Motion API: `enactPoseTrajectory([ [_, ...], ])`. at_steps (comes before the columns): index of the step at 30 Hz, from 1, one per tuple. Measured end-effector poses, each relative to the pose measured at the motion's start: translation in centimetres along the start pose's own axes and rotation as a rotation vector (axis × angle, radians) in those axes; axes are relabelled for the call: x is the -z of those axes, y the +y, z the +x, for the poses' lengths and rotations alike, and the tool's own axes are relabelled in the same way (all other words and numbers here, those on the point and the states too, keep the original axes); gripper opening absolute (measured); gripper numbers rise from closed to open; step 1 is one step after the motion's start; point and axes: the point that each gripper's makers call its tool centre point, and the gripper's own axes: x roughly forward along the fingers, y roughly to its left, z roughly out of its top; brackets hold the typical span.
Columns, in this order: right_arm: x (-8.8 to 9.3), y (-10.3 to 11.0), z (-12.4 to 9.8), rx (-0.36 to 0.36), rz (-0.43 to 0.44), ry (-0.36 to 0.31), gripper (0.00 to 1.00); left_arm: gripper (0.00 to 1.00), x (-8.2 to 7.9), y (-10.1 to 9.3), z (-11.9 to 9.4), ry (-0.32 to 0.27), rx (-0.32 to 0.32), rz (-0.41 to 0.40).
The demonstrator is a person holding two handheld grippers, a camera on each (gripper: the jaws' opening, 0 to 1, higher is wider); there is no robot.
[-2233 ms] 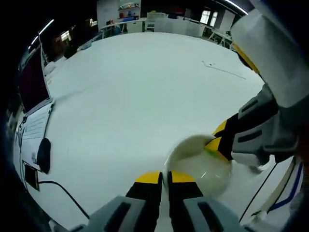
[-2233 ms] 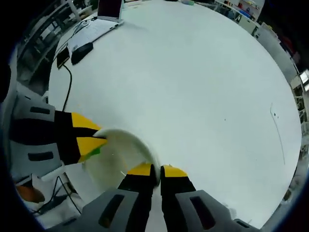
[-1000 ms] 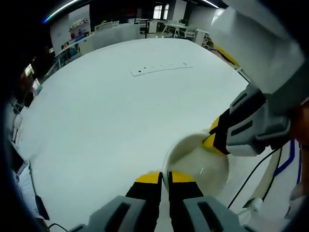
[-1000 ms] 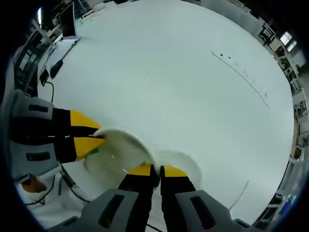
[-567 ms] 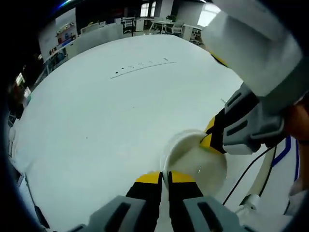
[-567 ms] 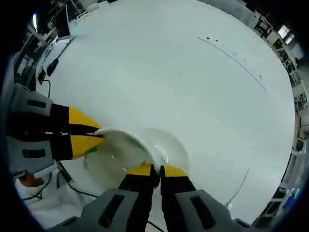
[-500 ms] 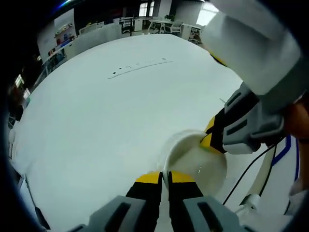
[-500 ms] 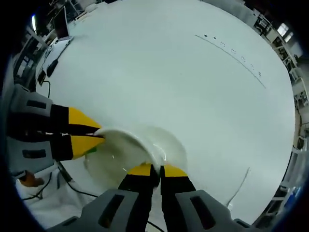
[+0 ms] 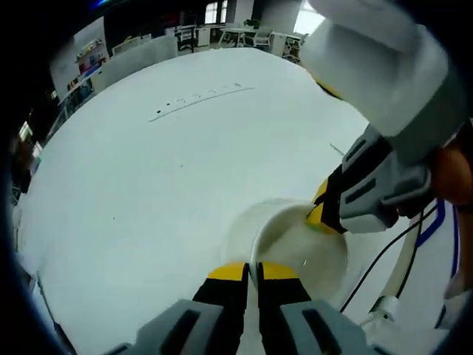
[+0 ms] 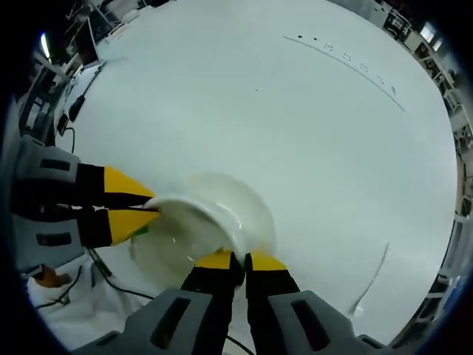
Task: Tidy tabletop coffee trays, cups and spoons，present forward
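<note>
We count one white cup, its mouth tilted toward us, over a white saucer. Left claw and right claw each pinch its rim above the bench.

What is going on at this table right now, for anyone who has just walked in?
A person holds a two-jaw gripper in each hand, and both are clamped on the rim of one white cup. The left gripper pinches the near rim; the right gripper grips the opposite side. The cup is held just above a white saucer lying on the white table. Whether the cup touches the saucer cannot be told.
</note>
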Motion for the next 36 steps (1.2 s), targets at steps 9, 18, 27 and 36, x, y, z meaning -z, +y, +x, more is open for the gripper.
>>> enactPoseTrajectory([
  [9,-0.3,-0.3,0.3,-0.004,0.004,-0.035,0.06,0.07,-0.1,0.0,0.1,-0.025,-0.017,0.002],
  [18,-0.4,-0.2,0.4,0.019,-0.042,-0.112,0.07,0.08,-0.4,0.3,0.3,-0.087,-0.060,0.041],
  [27,-0.1,0.5,0.2,-0.022,-0.116,-0.222,0.09,0.08,-0.1,0.0,0.1,-0.175,-0.057,0.059],
  [36,-1.6,1.2,-3.0,-0.071,-0.203,-0.538,0.15,0.03,-1.5,0.2,-1.2,-0.379,-0.068,0.125],
])
